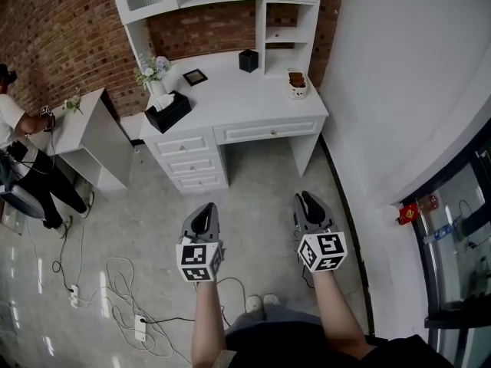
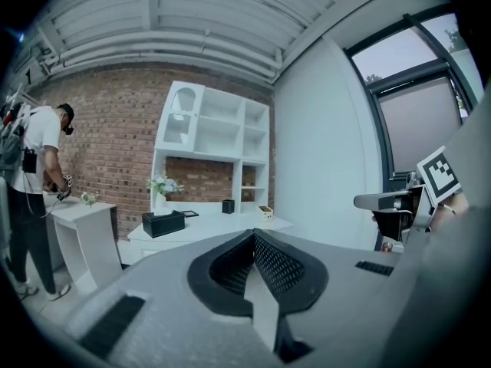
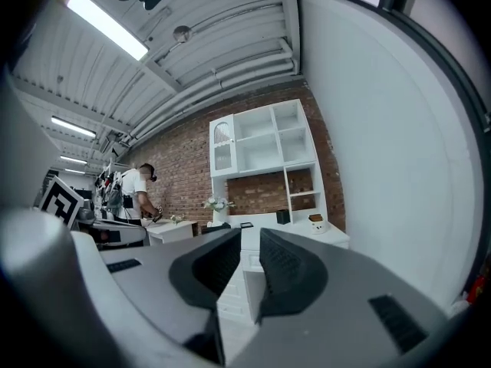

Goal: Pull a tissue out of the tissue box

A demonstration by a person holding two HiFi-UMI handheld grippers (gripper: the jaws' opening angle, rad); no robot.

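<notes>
The black tissue box [image 1: 167, 112] stands at the left end of the white desk [image 1: 230, 98], with a white tissue poking out of its top. In the left gripper view the tissue box [image 2: 163, 223] shows far off on the desk. Both grippers hover over the floor well short of the desk, pointing toward it. My left gripper [image 1: 203, 211] [image 2: 252, 236] is shut, jaws meeting tip to tip with nothing between them. My right gripper [image 1: 308, 202] [image 3: 249, 238] is open a narrow gap and holds nothing.
On the desk are a flower vase [image 1: 153, 71], a small frame [image 1: 195, 77], a black cup [image 1: 248, 60] and a jar [image 1: 297, 84]. A person [image 1: 23, 136] stands at a white side table [image 1: 84, 125] on the left. Cables [image 1: 115, 290] lie on the floor.
</notes>
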